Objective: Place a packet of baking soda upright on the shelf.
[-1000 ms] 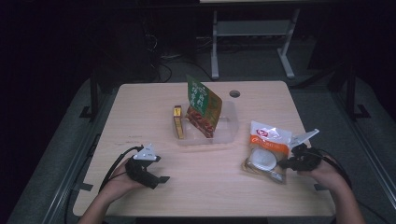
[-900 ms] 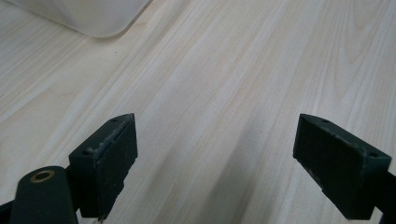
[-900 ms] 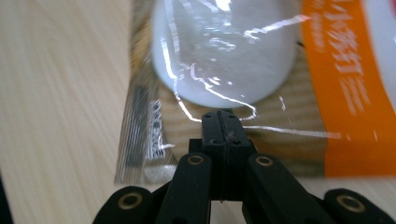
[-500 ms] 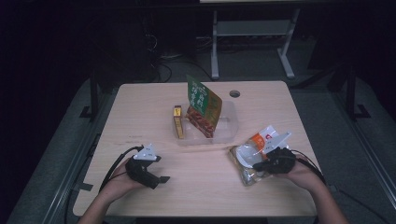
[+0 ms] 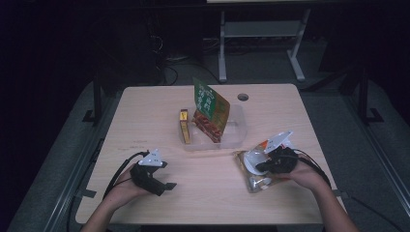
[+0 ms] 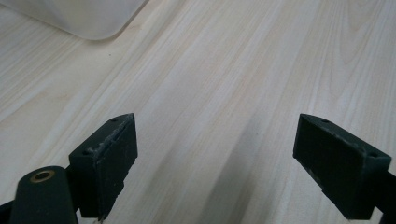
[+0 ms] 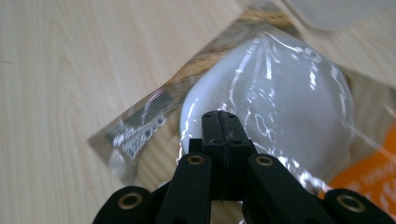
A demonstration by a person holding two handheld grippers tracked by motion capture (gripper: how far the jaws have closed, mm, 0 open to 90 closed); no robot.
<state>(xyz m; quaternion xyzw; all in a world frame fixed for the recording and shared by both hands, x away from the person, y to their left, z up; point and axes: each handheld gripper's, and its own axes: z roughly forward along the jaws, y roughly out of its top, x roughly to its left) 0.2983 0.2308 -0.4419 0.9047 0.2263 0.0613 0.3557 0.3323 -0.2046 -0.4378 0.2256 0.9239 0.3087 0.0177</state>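
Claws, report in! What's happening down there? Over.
Left claw open, empty. Right claw shut on snack bag. Clear tub ahead.

We see a pale wood-grain desk (image 5: pixel 145 121), a clear packet (image 5: pixel 254 166) with a white middle and an orange corner, a green and orange bag (image 5: pixel 210 104), a yellow box (image 5: pixel 184 126), and black jaws on both grippers.

clear tray (image 5: pixel 237 137), green snack bag (image 5: pixel 211 110), yellow box (image 5: pixel 184 126)
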